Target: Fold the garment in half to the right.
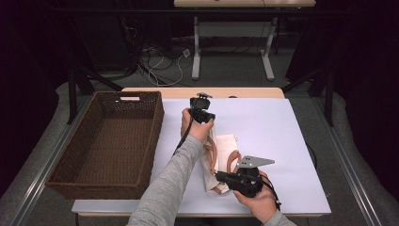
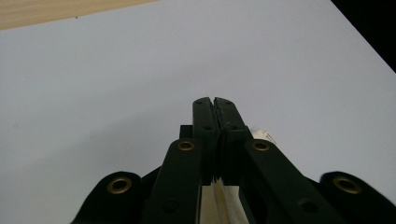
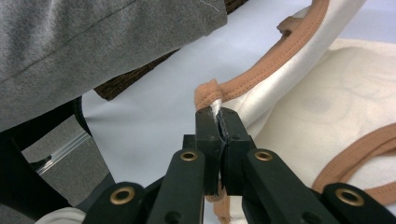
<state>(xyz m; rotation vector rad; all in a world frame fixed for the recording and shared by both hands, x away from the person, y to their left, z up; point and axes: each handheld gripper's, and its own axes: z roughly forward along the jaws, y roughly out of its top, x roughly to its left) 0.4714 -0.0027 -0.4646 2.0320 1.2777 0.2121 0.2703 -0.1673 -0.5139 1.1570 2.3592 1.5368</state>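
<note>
**Operator:** I'm looking down on a cream cotton garment with terracotta-brown bound edges (image 1: 220,160), lying crumpled on the white table top (image 1: 282,132), roughly mid-table and just right of the basket. The cloth looks soft and matte, with a faint raised pattern on the flat panel in the right gripper view; the trim is a ribbed, stitched band that curves in loops.

**Observer:** And your two tools?

**Operator:** My right gripper (image 3: 219,116) has its black jaws pressed together on a corner of that garment, right where the brown binding bunches into a small knot. My left gripper (image 2: 215,105) also has its jaws closed, and cream fabric folds show squeezed between them lower down, so it is clamped on the same garment at the far end. In the high view the left gripper (image 1: 201,110) sits above the cloth's far edge, the right one (image 1: 221,176) at its near edge.

**Observer:** What is around it?

**Operator:** A dark brown woven wicker basket (image 1: 108,141), rectangular with a cut-out handle, stands at the table's left side. My grey knit sleeve (image 1: 169,188) crosses beside it. The white sheet is smooth, with pale wood showing along its far edge. Beyond, a grey carpeted floor, loose cables (image 1: 160,61) and a white-legged desk (image 1: 230,42) in a dim room.
</note>
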